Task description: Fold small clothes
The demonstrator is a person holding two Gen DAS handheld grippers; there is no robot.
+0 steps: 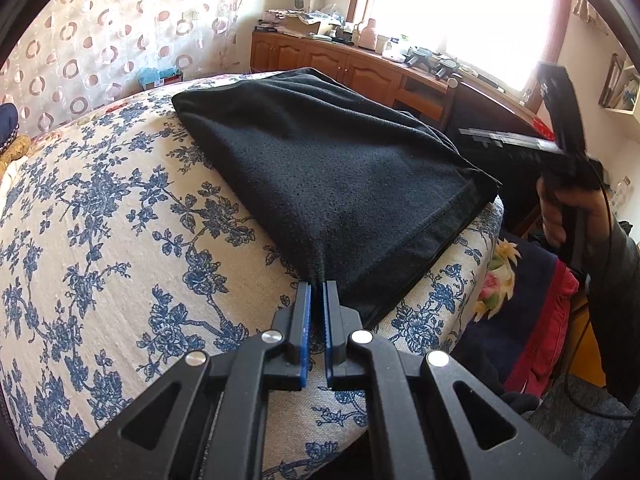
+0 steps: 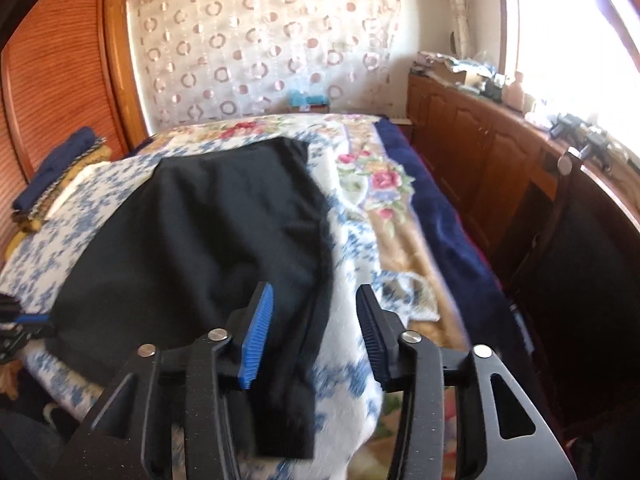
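Your left gripper [image 1: 319,286] had its jaws clamped on a corner of the black garment [image 1: 332,168], the blue pads nearly together with a pinch of dark cloth drawn up between them. Your right gripper [image 2: 316,300] had its jaws apart with nothing pressed between them; the garment's near edge lay below the gap, closer to the left-hand pad, and the right wrist view was blurred. The black garment lay spread flat on a white cloth printed with blue flowers [image 1: 120,208], which covered the bed. One hemmed edge of the garment ran along the near right side of that cloth, close to its edge. In the left wrist view your right hand [image 1: 560,216] gripped the handle of the other tool, raised off to the right of the garment. Beyond the blue-flowered cloth, a blanket with pink roses [image 2: 376,176] and a navy border covered the rest of the bed. Folded dark blue and yellow textiles [image 2: 56,176] sat stacked at the far left. A wooden cabinet [image 2: 472,152] crowded with small items ran under a bright window, and a sheer curtain with ring patterns [image 2: 260,48] hung behind the bed.
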